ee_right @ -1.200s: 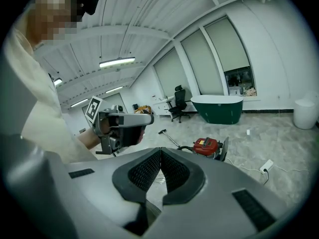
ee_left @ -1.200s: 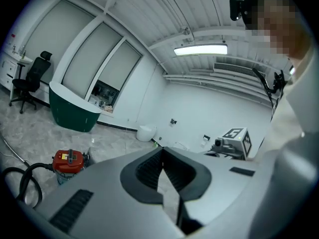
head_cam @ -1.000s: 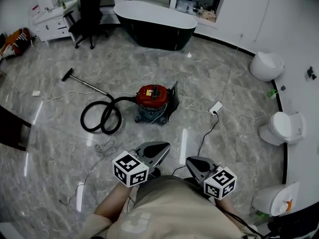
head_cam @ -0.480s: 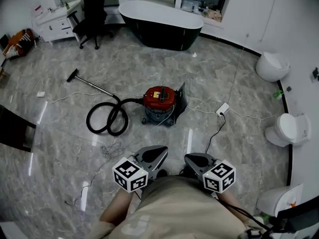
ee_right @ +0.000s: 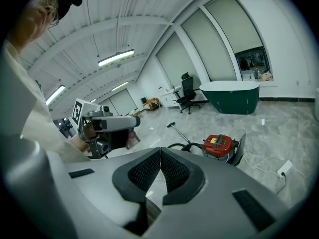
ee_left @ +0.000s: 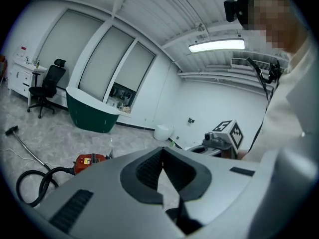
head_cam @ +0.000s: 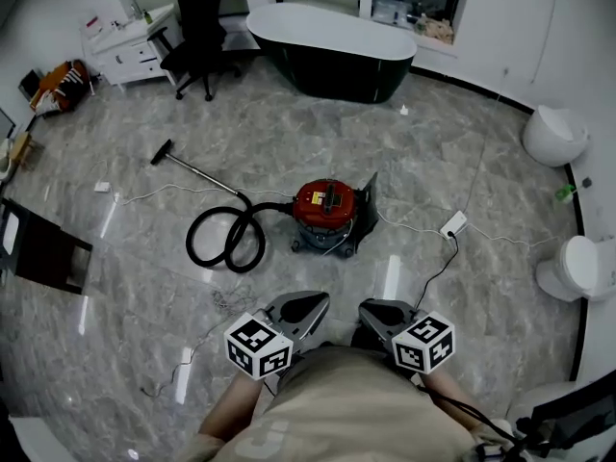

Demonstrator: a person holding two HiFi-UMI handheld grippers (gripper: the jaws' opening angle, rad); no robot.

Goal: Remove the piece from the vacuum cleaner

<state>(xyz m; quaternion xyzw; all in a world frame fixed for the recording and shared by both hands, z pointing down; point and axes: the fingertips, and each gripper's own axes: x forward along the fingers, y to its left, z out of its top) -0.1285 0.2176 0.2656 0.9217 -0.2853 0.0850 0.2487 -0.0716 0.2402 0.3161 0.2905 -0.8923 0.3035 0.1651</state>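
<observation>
A red canister vacuum cleaner (head_cam: 326, 214) stands on the marble floor ahead of me, also seen in the left gripper view (ee_left: 89, 161) and the right gripper view (ee_right: 218, 146). Its black hose (head_cam: 224, 237) coils to the left and a metal wand with a floor nozzle (head_cam: 163, 151) runs out beyond it. My left gripper (head_cam: 306, 306) and right gripper (head_cam: 377, 312) are held close to my body, well short of the vacuum. Both have their jaws shut with nothing between them.
A dark freestanding bathtub (head_cam: 332, 50) stands at the far side, with an office chair (head_cam: 200, 27) and a white cabinet (head_cam: 133, 48) to its left. Toilets (head_cam: 555, 133) line the right wall. A white cable with a socket block (head_cam: 452, 224) trails right of the vacuum. A dark panel (head_cam: 43, 255) lies left.
The view has shifted: the vacuum and the room now sit further right and slightly lower in the head view. Both grippers stay in front of my body, shut.
</observation>
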